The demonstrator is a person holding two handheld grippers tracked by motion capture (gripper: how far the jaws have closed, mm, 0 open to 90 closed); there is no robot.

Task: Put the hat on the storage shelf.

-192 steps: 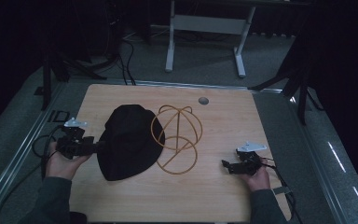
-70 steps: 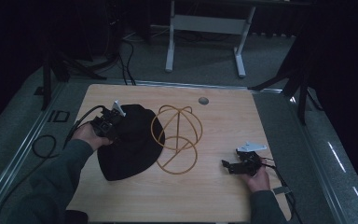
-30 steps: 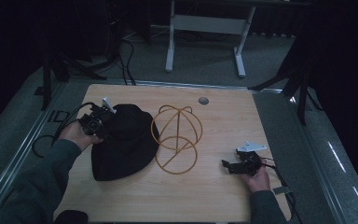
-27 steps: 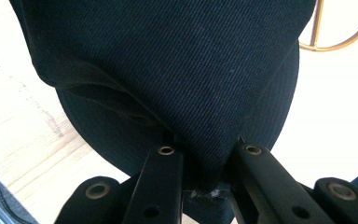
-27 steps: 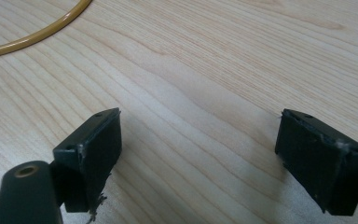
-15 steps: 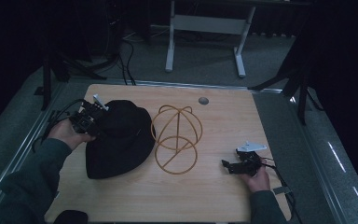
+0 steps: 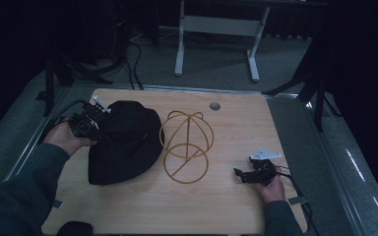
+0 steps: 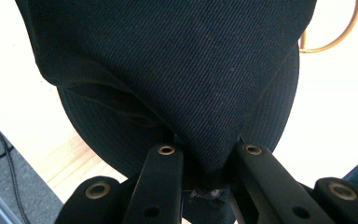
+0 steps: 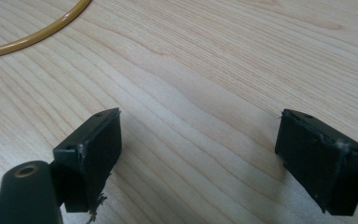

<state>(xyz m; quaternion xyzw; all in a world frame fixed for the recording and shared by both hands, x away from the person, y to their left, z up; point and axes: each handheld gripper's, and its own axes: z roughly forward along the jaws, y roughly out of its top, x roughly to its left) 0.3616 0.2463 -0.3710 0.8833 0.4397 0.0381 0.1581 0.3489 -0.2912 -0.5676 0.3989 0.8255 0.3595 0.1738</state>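
Left gripper [image 8: 204, 161] jaws pinched hat [image 7: 123, 142] brim | right gripper [image 9: 200, 161] gaped wide over table [image 7: 236, 123] | advice: lift hat clear before crossing to wire stand [image 7: 185, 147].

The left gripper [image 7: 84, 126], held in the left hand [image 7: 64, 139], pinches black fabric; the right gripper [image 9: 200, 154] rests with jaws wide apart.

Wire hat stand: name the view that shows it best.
The high view: the whole wire hat stand shows, base ring and dome, beside the black hat. The left gripper view catches one curved piece at top right; the right gripper view catches an arc of ring.
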